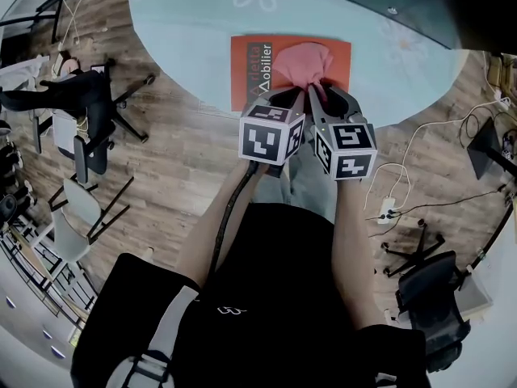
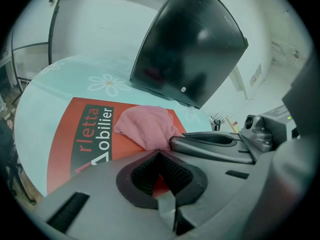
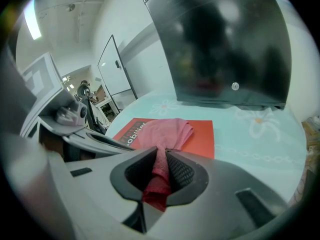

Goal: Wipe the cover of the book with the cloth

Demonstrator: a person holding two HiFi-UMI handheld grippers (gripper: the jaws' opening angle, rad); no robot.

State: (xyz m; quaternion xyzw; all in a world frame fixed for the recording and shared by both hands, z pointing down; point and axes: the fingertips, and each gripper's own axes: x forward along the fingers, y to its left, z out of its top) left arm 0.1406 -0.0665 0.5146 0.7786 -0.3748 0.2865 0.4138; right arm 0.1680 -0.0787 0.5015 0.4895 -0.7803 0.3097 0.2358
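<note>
An orange-red book (image 1: 246, 63) lies flat near the front edge of the pale blue table (image 1: 186, 23). A bunched pink cloth (image 1: 300, 61) rests on its cover. My right gripper (image 1: 315, 89) is shut on the cloth's near end; the pink cloth (image 3: 167, 131) runs from between the pads (image 3: 180, 171) out onto the book (image 3: 202, 136). My left gripper (image 1: 275, 97) sits just left of it, over the book's near edge, jaws shut with nothing held. In the left gripper view the cloth (image 2: 145, 126) lies just ahead of the left gripper (image 2: 159, 154) on the book (image 2: 75, 134).
A dark monitor (image 2: 190, 49) stands at the table's far side, behind the book. The table edge curves close to me. Office chairs (image 1: 81, 103) stand on the wooden floor at left; cables and a power strip (image 1: 388, 210) lie at right.
</note>
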